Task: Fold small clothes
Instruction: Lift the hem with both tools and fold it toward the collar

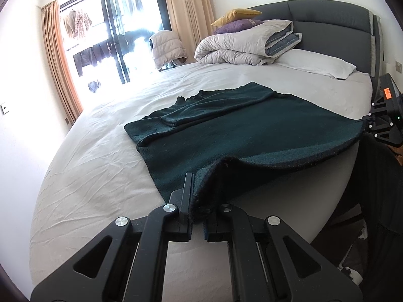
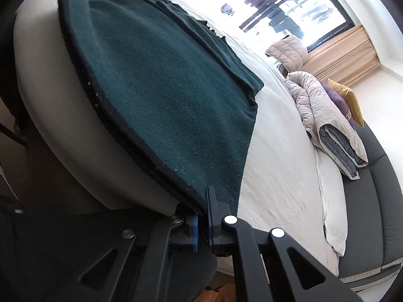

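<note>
A dark green knitted garment (image 1: 252, 130) lies spread on the white bed (image 1: 100, 166), one sleeve folded across its upper part. Its hem hangs slightly over the bed's near edge. My left gripper (image 1: 195, 196) is shut on the hem's left corner, which is lifted into a small ridge. In the right wrist view the same garment (image 2: 163, 100) fills the middle, and my right gripper (image 2: 204, 211) is shut on the hem's other corner at the mattress edge. The right gripper (image 1: 385, 123) also shows at the far right of the left wrist view.
A rolled grey duvet (image 1: 246, 42) with purple and yellow cushions and a white pillow (image 1: 317, 63) lie by the dark headboard (image 1: 327, 25). A window with curtains (image 1: 60, 60) is beyond the bed. White sheet lies left of the garment.
</note>
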A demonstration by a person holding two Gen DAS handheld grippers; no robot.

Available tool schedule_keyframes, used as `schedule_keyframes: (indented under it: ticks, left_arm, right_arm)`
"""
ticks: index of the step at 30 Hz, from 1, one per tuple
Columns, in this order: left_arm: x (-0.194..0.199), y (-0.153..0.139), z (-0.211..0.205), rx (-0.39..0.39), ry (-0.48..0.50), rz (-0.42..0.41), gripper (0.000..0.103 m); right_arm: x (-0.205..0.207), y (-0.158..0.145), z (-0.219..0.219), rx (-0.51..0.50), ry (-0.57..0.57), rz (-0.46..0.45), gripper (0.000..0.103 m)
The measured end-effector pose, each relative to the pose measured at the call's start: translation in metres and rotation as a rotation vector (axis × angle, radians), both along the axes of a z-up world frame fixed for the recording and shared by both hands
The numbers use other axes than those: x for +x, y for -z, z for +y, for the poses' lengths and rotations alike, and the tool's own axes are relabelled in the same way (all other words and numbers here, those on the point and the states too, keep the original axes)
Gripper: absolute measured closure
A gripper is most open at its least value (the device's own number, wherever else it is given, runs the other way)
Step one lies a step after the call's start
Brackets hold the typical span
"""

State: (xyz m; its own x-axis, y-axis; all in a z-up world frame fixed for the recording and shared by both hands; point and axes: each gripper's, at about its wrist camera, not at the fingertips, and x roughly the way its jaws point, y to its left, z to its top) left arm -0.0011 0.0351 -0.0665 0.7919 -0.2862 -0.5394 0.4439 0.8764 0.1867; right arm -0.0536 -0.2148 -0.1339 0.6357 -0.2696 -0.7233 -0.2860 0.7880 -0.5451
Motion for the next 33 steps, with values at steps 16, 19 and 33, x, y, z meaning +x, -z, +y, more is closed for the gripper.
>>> schedule_keyframes:
  ticks: [16, 19, 33]
  left_arm:
    - [0.012, -0.033, 0.023, -0.15, -0.07, -0.002, 0.099]
    - [0.025, -0.044, 0.026, -0.168, -0.088, -0.011, 0.099]
    - [0.168, -0.065, 0.036, -0.2, -0.174, 0.086, 0.099]
  right_arm:
    - [0.045, -0.057, -0.009, 0.121, 0.021, -0.174, 0.099]
    - [0.064, -0.064, -0.009, 0.111, -0.001, -0.176, 0.099]
    - [0.224, -0.085, -0.035, 0.139, 0.006, -0.091, 0.099]
